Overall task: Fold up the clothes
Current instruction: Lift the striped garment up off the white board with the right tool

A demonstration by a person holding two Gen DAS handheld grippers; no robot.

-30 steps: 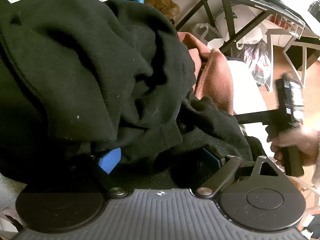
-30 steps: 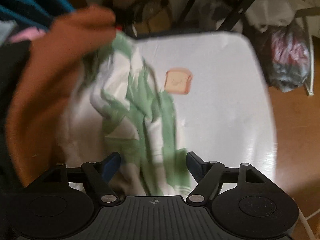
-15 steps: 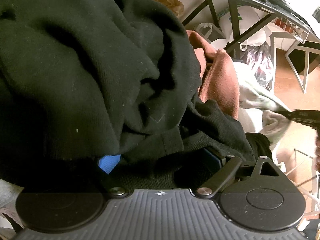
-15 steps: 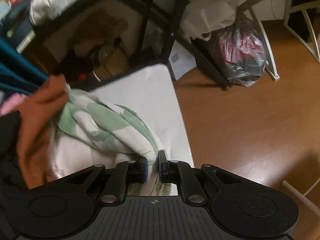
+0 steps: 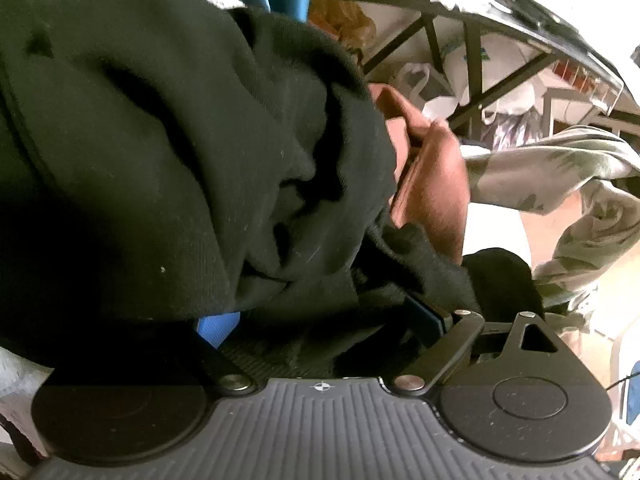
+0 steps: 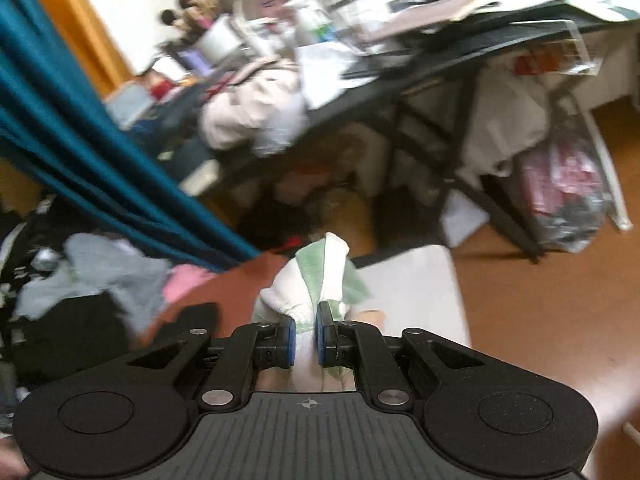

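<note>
No text, label, brand or number can be read in either view. The papers and packages on the cluttered desk (image 6: pixel 400 32) at the far side are too blurred to show any letters, and the clothes carry no print that can be read.

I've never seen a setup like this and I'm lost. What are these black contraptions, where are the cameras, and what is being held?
Each picture comes from a camera mounted on a tool a person holds, looking along its two fingers. The left hand-held gripper stands open, half buried in a bulky black knit garment beside a rust-brown cloth. The right hand-held gripper is shut on a white-and-green patterned cloth, lifted above a white padded surface.
</note>
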